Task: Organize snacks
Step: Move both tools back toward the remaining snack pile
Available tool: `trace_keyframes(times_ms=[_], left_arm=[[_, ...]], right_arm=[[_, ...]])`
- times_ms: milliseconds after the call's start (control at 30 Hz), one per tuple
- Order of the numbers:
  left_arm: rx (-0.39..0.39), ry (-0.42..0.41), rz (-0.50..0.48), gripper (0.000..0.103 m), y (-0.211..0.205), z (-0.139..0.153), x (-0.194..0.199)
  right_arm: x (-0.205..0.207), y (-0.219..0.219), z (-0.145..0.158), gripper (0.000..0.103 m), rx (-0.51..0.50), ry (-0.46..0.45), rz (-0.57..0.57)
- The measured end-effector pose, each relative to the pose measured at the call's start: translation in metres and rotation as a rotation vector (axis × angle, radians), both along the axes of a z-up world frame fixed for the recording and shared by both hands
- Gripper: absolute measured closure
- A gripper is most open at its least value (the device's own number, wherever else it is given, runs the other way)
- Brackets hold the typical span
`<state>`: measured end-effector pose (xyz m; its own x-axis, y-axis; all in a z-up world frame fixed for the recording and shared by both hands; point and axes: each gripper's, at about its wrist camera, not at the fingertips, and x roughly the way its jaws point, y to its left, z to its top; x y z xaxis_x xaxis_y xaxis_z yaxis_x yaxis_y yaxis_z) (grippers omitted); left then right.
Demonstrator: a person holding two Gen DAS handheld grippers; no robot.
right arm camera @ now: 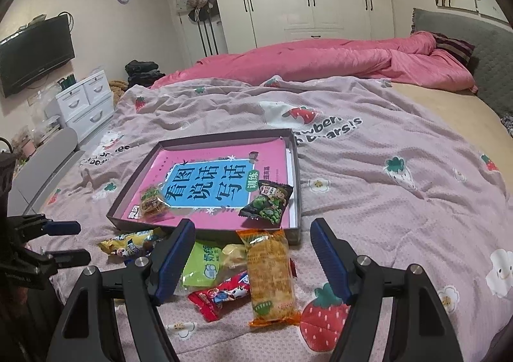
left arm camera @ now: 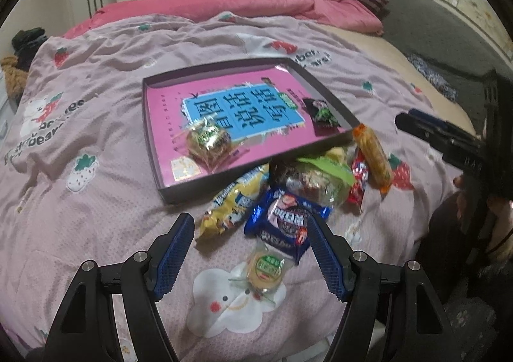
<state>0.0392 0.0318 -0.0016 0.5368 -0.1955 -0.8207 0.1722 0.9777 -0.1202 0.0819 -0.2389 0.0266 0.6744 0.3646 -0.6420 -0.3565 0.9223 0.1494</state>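
The left hand-held gripper (left arm camera: pixel 251 227) is held low over the bed (left arm camera: pixel 105 150), tilted down toward the pile of snacks at the near edge of the tray (left arm camera: pixel 253 166). Its blue fingers (left arm camera: pixel 174 253) are spread wide and nothing is held between them. A blue pack (left arm camera: pixel 285 224) and a round biscuit (left arm camera: pixel 266 269) are framed between the fingers, with a yellow pack (left arm camera: pixel 231 204) just beside the blue one, all on the quilt.

The right hand-held gripper (right arm camera: pixel 253 235) is likewise held just above the quilt, pointed at the tray's (right arm camera: pixel 205 227) near edge, wide open and empty. An orange pack (right arm camera: pixel 272 275) lies between its fingers (right arm camera: pixel 330 262), its far end touching the tray wall. A red pack (right arm camera: pixel 221 296) and a green pack (right arm camera: pixel 205 262) lie beside it on the left; the green one is partly hidden by the left finger.

Inside the tray a pink book (right arm camera: pixel 221 182) covers the bottom. On it, a gold snack (right arm camera: pixel 152 200) sits at the near left corner and a dark pea pack (right arm camera: pixel 267 201) at the near right corner.

From the right wrist view, the left hand-held gripper is seen at the left edge, its fingers apart.
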Motion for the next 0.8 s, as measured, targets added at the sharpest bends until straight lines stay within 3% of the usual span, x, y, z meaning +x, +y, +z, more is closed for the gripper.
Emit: trace_keyframes(times_ms=[467,800], left_arm=[[0.026,0.078,-0.071,0.028,-0.010,-0.025,-0.001],[0.044,0.147,-0.110,0.028,-0.016,-0.043,0.000]], right_arm=[[0.002,-0.007,-0.013,0.029,-0.004,0.073,-0.025],[0.011,-0.001,-0.037,0.029,-0.059,0.183,-0.014]])
